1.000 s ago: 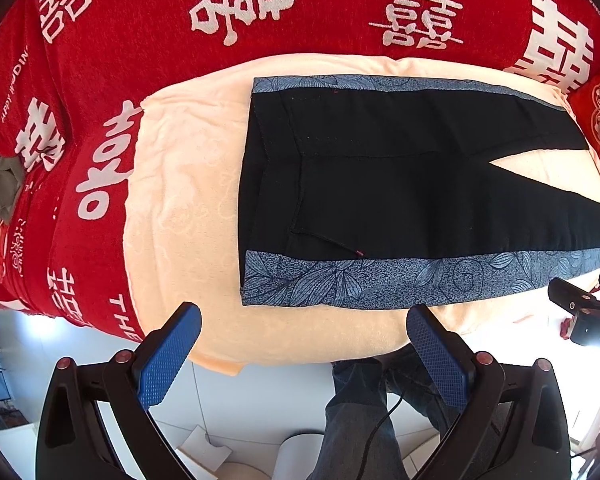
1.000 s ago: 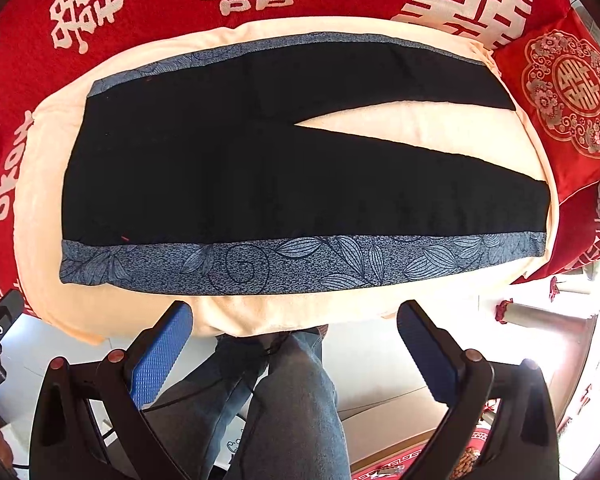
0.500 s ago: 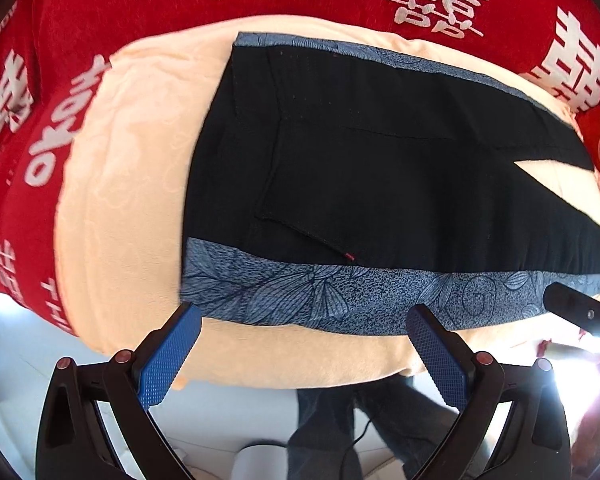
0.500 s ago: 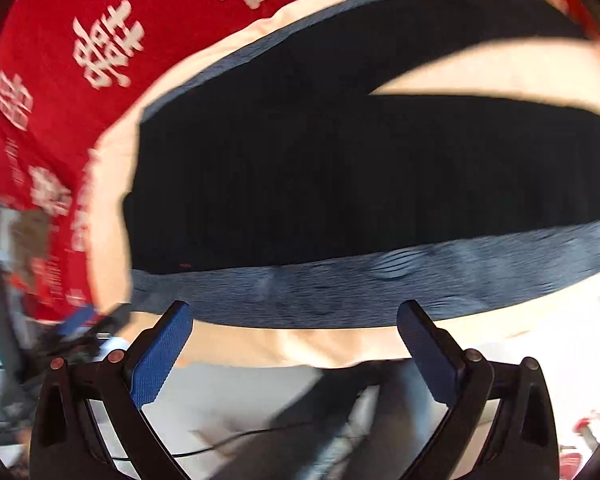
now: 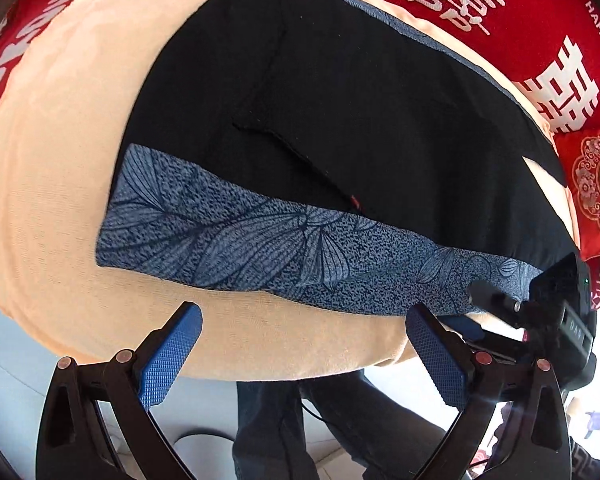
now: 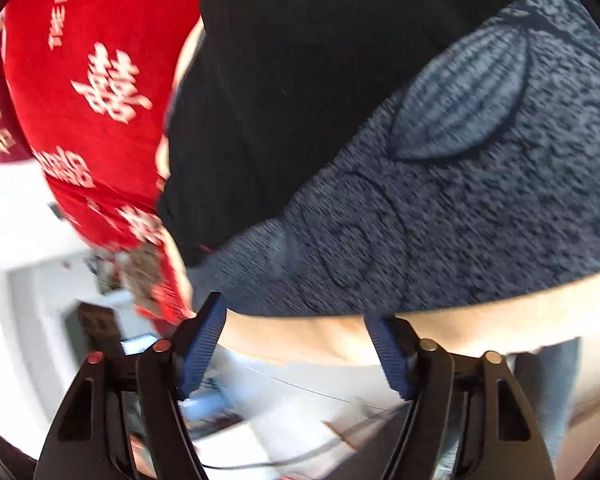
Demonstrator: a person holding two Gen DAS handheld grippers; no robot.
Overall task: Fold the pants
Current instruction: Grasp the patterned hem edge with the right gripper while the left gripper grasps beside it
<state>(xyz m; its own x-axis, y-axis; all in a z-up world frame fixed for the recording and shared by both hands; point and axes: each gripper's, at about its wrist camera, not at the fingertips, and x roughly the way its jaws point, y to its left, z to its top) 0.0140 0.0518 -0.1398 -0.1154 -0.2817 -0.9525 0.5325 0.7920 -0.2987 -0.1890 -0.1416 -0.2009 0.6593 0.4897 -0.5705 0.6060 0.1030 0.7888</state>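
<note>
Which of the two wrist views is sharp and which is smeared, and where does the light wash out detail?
Left wrist view: sharp; the leaf print on the pants reads clearly, though the fisheye bulges the peach cushion, and the lower right corner is blown out. Right wrist view: motion-smeared, worst over the red blanket and the background at left, where white areas are overexposed.

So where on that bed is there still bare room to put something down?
The peach blanket lies bare left of the pants' waist, and in a narrower strip along the near edge below the blue patterned band. The right end is crowded: the right gripper sits at that band, with a red cushion beyond.
</note>
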